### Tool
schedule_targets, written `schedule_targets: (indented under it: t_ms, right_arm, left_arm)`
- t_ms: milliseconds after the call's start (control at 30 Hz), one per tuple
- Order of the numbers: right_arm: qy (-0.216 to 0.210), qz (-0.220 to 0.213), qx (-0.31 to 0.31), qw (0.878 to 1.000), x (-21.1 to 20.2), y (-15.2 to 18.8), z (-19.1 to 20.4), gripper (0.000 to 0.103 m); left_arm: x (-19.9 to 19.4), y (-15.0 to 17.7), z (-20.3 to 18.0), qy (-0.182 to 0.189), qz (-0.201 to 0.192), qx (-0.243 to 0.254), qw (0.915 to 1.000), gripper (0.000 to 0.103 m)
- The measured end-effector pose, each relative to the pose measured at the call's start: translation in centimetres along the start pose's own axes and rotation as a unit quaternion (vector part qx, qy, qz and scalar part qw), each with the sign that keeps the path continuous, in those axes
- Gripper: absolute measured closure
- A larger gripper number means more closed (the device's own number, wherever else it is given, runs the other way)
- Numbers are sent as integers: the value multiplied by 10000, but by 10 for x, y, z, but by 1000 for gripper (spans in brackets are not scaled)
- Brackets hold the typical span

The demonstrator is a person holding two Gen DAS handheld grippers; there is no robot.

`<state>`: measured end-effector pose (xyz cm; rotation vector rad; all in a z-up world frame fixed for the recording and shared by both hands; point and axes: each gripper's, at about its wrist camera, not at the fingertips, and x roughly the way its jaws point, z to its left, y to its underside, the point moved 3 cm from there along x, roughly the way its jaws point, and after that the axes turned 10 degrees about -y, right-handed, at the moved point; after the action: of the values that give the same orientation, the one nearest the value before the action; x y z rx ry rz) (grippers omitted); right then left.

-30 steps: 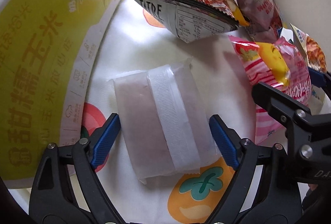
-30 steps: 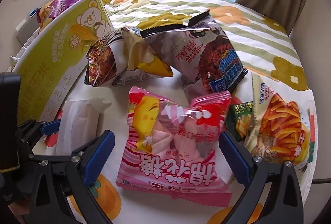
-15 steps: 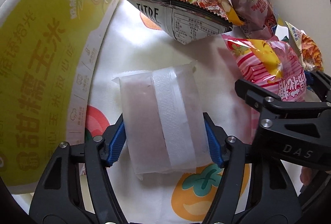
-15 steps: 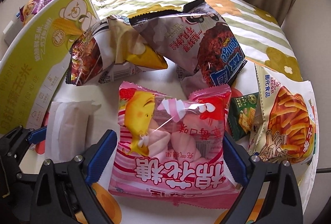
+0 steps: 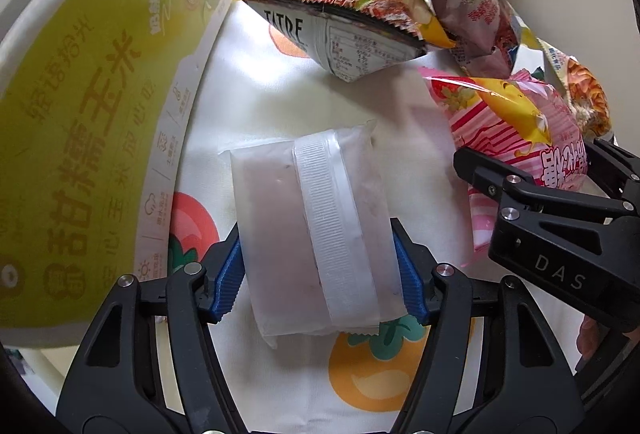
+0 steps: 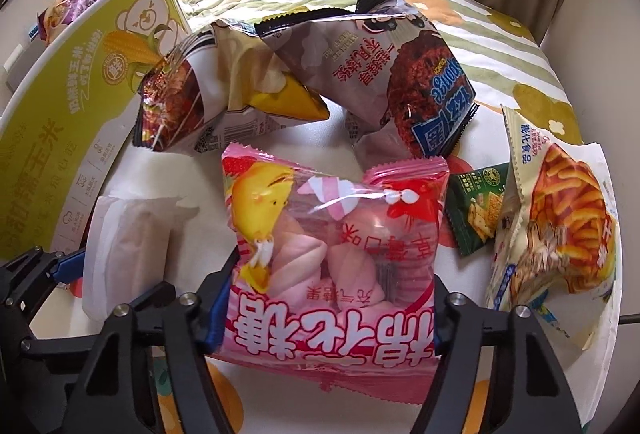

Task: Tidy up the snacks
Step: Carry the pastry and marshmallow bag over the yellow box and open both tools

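The left gripper (image 5: pixel 320 274), closing, clamps one frosted white sealed pouch (image 5: pixel 312 230); the right gripper (image 6: pixel 326 310), closing, squeezes one pink marshmallow bag (image 6: pixel 336 234). Four more snack bags lie beyond on the fruit-print cloth (image 5: pixel 280 105), beside one yellow-green cardboard box (image 5: pixel 80 113).

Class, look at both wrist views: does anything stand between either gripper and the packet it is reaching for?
Nothing visible does. The left gripper, closing, has the white packet directly between its pads; the right gripper, closing, likewise straddles the pink marshmallow bag.
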<state>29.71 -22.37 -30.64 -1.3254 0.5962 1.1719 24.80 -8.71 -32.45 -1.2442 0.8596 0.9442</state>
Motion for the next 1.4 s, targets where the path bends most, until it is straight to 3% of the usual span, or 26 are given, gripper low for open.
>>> schedule_targets:
  t_ms: [167, 467, 733, 933, 1133, 1400]
  right_arm:
    - [-42, -180, -54, 9998, -24, 1, 6, 38]
    - [-215, -750, -56, 9969, -99, -14, 9, 39]
    - [-436, -1196, -518, 9905, -156, -40, 44, 39]
    - [-629, -1485, -693, 9845, -166, -66, 96, 39]
    - [-803, -1529, -603, 9831, -150, -91, 158, 39]
    - [-813, -1349, -321, 9870, -106, -115, 226, 39]
  left_arm:
    - [-31, 2, -6, 43, -216, 58, 9997, 41]
    - [-117, -14, -4, 96, -1011, -47, 9948, 41]
    - [-175, -26, 41, 70, -1605, -273, 9866, 41]
    - [-176, -54, 102, 49, -1766, -393, 9835, 41]
    - [-164, -73, 182, -63, -1748, -391, 9838, 41]
    - [-116, -89, 267, 36, -1398, -128, 9901, 41]
